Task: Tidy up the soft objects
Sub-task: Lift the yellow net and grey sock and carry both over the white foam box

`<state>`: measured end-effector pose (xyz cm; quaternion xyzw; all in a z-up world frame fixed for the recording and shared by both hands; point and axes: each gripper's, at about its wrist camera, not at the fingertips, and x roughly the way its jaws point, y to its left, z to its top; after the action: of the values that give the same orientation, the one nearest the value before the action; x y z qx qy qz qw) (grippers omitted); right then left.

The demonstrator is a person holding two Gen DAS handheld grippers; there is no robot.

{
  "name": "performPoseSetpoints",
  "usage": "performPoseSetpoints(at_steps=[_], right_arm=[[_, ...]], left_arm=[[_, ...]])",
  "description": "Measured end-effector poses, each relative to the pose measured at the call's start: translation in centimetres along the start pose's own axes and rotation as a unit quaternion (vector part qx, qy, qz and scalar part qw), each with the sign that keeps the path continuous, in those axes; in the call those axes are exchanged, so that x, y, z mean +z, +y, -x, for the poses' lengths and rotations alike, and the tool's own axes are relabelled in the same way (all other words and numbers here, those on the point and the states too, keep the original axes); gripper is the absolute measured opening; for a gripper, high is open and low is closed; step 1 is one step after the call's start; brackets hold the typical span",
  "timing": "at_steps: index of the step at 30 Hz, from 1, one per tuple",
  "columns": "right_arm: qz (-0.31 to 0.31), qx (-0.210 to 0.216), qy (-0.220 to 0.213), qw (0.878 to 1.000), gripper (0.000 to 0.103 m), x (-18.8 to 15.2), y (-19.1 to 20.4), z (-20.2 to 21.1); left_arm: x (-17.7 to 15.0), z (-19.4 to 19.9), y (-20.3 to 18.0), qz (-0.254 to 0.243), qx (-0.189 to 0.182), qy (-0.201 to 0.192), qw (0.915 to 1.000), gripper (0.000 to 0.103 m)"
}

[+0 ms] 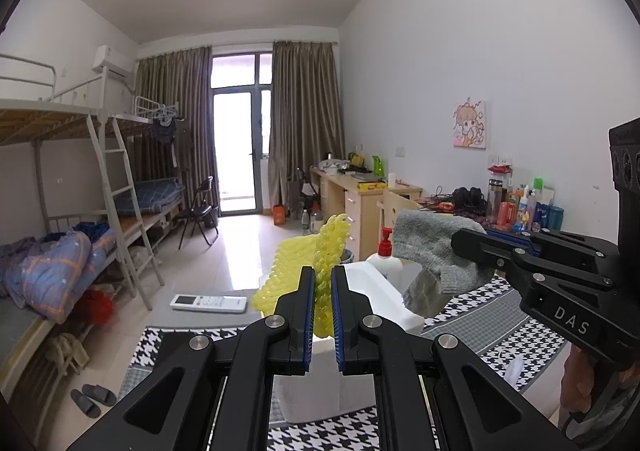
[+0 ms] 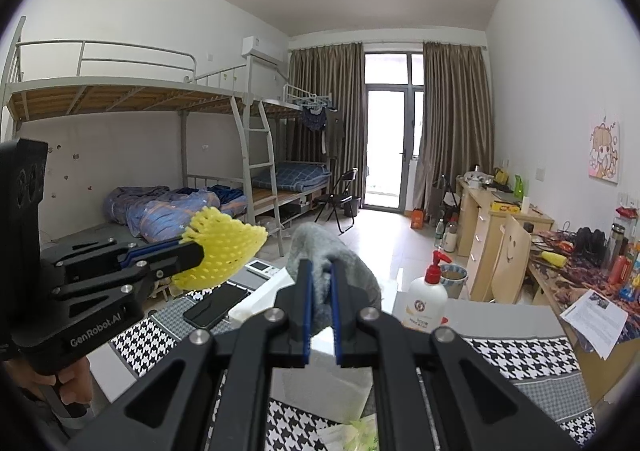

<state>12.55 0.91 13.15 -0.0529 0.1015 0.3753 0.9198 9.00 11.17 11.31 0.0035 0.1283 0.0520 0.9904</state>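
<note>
Both grippers are raised over the white foam box [image 1: 384, 291] that sits on the houndstooth cloth [image 1: 500, 315]. The left gripper [image 1: 323, 291] has its 2 blue-lined fingers [image 1: 308, 315] nearly together, pinching the yellow foam net [image 1: 312, 263], which stands up above the box's left edge. The right gripper [image 2: 320, 291] is pinched just as narrowly on the grey sock [image 2: 340, 255]; the sock droops from its fingertips over the box's right side (its cuff hangs lowest, toward the opening). A white pump bottle [image 2: 426, 303] with a red top stands just behind the box on the right. A dark phone [image 2: 216, 305] lies on the cloth to the box's left, and a white remote [image 1: 208, 303] lies beyond it.
</note>
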Motion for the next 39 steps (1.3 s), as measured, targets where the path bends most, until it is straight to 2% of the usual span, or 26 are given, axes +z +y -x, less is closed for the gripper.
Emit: performPoseSetpoints(at_steps=[22, 34, 39], right_arm=[[0.001, -0.012, 0.008, 1.0, 0.011, 0.8, -1.1, -3.5], [-0.014, -0.055, 0.014, 0.998, 0.011, 0.5, -3.2, -2.8], [-0.023, -0.063, 0.021, 0.997, 0.011, 0.4, -3.9, -3.2]], left_arm=[[0.6, -6.0, 1.6, 0.005, -0.02, 0.028, 0.9994, 0.009], [0.3, -9.7, -0.1, 0.002, -0.057, 0.056, 0.9968, 0.009], [0.2, -10.6, -0.1, 0.005, -0.054, 0.065, 0.9964, 0.009]])
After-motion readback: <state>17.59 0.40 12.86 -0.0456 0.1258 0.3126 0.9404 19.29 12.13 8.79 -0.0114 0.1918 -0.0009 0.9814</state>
